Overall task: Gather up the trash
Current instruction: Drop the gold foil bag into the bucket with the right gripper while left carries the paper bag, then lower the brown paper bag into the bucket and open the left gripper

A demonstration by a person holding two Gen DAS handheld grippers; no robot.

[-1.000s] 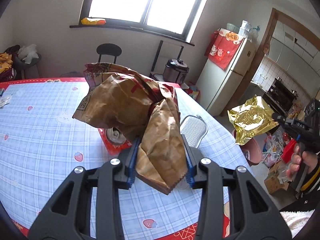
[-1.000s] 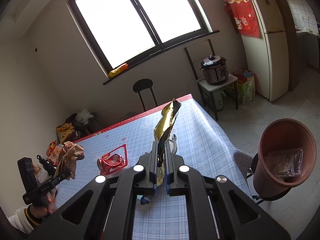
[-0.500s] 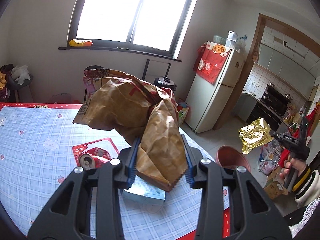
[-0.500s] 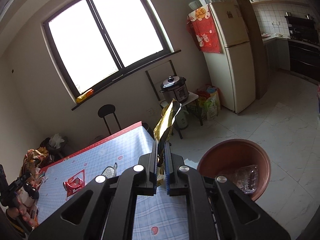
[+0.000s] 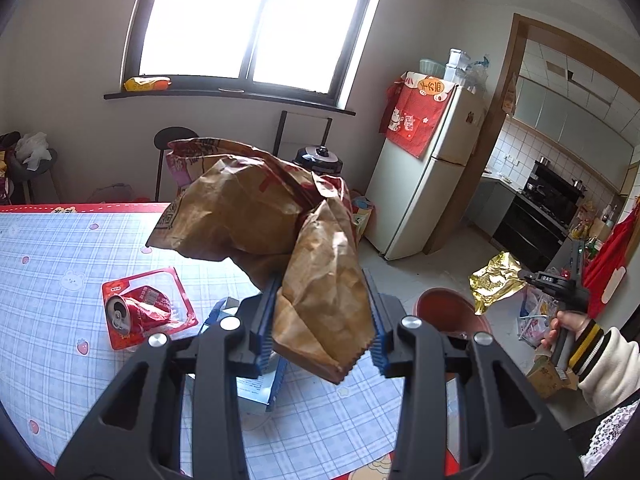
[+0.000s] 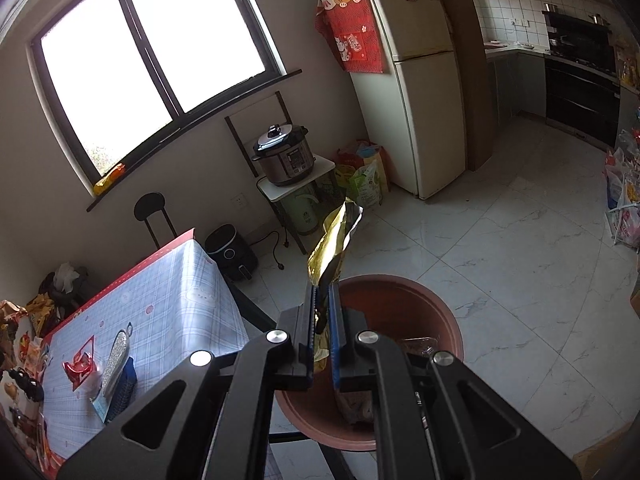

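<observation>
Crumpled brown paper bag [image 5: 320,296] pinched in my left fingers [image 5: 262,320], creased gold foil wrapper [image 6: 334,248] pinched in my right fingers [image 6: 310,320] above round terracotta bin [image 6: 436,312], checked bench [image 5: 60,344] beside.

Ahead of us a wide dark-framed window [image 5: 256,24] glares white in a pale wall [image 5: 60,40], with a black stool [image 6: 149,208] under its sill. To our right a cream fridge [image 6: 416,80] stands draped with a red cloth [image 6: 354,36]; a pressure cooker [image 6: 284,154] sits on a small stand beside it. White marble tiles [image 6: 520,272] run toward the kitchen doorway [image 5: 516,80].
</observation>
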